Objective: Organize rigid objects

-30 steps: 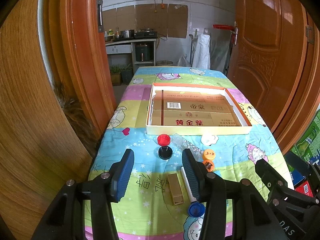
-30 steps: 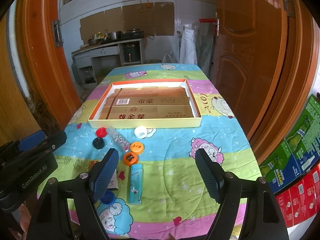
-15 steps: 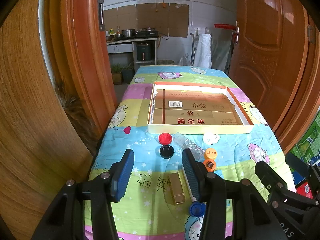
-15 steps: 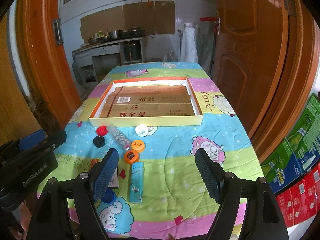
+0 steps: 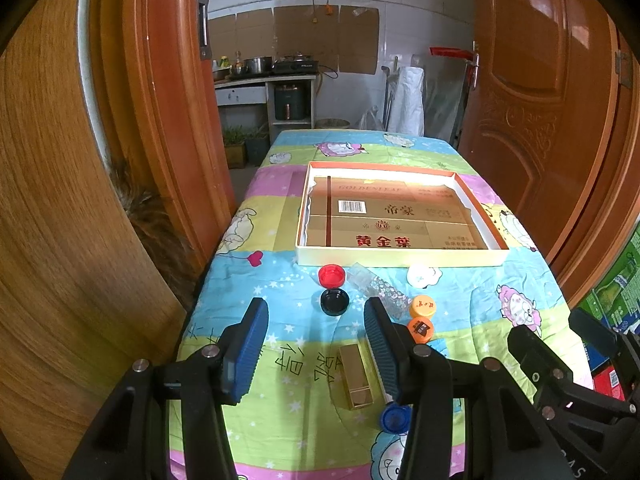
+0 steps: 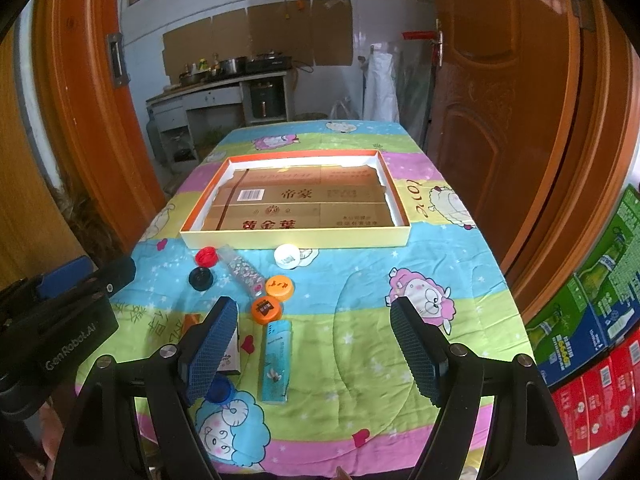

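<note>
Nothing has moved; left gripper (image 5: 316,324) and right gripper (image 6: 314,322) jaws wide apart — both empty.

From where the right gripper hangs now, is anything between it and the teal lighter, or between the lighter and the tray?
Nothing blocks the right gripper: the teal lighter lies bare on the cloth below its open jaws. Toward the tray, two orange caps and a white cap lie on the path; lifting over them avoids contact.

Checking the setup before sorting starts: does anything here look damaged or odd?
The tray's white inner lining is torn and ragged along its edges, most visibly at the far right corner. Otherwise the caps, such as the white cap, lie loose on the cloth, nothing spilled.
</note>
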Available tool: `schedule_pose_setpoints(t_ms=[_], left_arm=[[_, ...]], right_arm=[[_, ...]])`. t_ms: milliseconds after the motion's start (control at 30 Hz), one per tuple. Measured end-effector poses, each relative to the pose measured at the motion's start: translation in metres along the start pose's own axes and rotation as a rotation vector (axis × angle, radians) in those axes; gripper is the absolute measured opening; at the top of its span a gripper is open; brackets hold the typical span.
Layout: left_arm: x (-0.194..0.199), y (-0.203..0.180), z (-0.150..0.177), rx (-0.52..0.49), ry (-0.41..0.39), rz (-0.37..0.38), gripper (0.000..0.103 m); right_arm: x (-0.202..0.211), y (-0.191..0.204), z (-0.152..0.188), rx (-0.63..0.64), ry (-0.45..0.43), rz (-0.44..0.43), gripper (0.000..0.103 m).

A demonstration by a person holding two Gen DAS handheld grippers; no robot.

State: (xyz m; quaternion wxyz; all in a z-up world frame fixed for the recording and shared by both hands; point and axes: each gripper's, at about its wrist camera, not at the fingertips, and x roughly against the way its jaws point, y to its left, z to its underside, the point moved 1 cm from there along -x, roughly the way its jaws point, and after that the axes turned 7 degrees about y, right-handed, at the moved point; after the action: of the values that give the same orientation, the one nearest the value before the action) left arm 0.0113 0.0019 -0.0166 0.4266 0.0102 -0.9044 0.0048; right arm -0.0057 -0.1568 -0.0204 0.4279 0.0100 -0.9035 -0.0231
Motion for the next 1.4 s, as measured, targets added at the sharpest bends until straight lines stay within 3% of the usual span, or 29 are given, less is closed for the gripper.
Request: schedule_pose_setpoints(t_ms=[1133, 1400], left_arm=[[-0.007, 0.006, 0.004, 0.011, 0.002, -0.005, 0.050], [-0.027, 0.012, 0.023, 0.013, 0.046, 0.053, 0.050]], right_arm=[[-0.002, 0.003, 0.003, 0.005, 0.007, -0.006, 0.080], [-0.026, 0.003, 0.023, 0.021, 0.074, -0.026, 0.080]])
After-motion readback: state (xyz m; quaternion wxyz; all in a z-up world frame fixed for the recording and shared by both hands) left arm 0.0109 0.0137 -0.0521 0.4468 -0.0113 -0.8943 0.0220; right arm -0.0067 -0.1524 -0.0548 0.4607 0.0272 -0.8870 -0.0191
